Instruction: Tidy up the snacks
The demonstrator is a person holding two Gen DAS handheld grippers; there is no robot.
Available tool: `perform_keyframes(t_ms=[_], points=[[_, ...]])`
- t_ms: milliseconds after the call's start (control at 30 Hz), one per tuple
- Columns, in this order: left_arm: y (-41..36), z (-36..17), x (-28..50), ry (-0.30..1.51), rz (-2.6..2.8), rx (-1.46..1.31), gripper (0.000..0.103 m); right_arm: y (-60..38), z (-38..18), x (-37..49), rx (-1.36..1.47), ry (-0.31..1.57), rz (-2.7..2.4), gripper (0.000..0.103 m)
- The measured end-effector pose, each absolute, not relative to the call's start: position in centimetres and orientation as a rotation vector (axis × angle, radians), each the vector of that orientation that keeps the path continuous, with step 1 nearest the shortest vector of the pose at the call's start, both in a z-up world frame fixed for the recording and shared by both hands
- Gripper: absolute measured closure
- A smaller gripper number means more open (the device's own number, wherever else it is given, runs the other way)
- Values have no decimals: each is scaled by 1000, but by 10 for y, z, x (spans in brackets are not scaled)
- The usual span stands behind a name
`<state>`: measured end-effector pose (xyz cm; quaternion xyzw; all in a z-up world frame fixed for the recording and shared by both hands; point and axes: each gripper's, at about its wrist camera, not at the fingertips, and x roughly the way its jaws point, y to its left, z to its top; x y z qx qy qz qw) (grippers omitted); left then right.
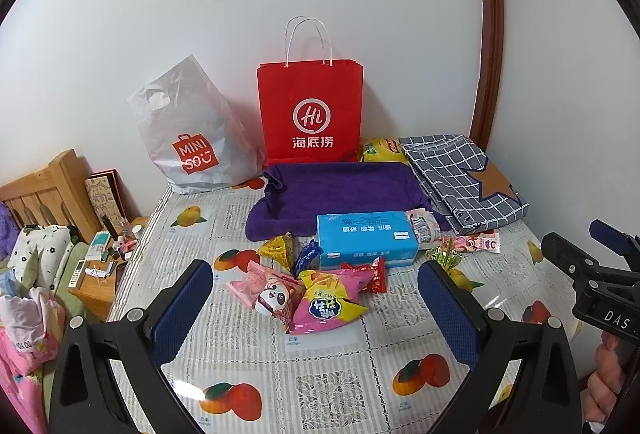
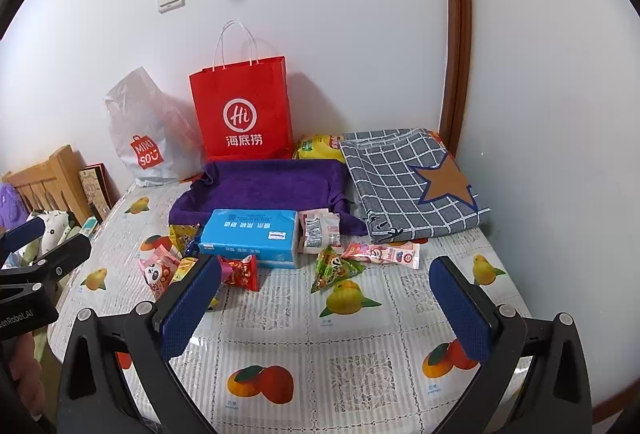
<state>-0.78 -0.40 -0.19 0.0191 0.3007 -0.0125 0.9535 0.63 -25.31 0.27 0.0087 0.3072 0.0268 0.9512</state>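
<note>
Snacks (image 1: pixel 320 294) lie heaped on the table (image 1: pixel 332 394) just ahead of our left gripper (image 1: pixel 316 306), jaws wide and empty; our right gripper (image 2: pixel 326 308) likewise. Closing here, we risk pinching several overlapping packets together

The counter (image 2: pixel 360 354) wears a clear-covered cloth printed with fruit. At its middle lies a blue tissue pack (image 2: pixel 250 236), the landmark here. Behind it spreads a purple towel (image 2: pixel 272 185), and behind that a red paper bag (image 2: pixel 244 113) stands upright by the wall, a white plastic bag (image 2: pixel 140 145) to its left. Right of the pack lies a folded checked cloth (image 2: pixel 408 185). Small snack packets (image 1: pixel 320 298) are scattered in front of the pack and on both sides of it.
</note>
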Motion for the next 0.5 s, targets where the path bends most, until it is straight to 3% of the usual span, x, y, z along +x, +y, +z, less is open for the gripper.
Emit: perform_keyframes(t_ms=[500], points=[[-4,0,-9,607,-31,34,0,-246,0,5,13,623,63,0]])
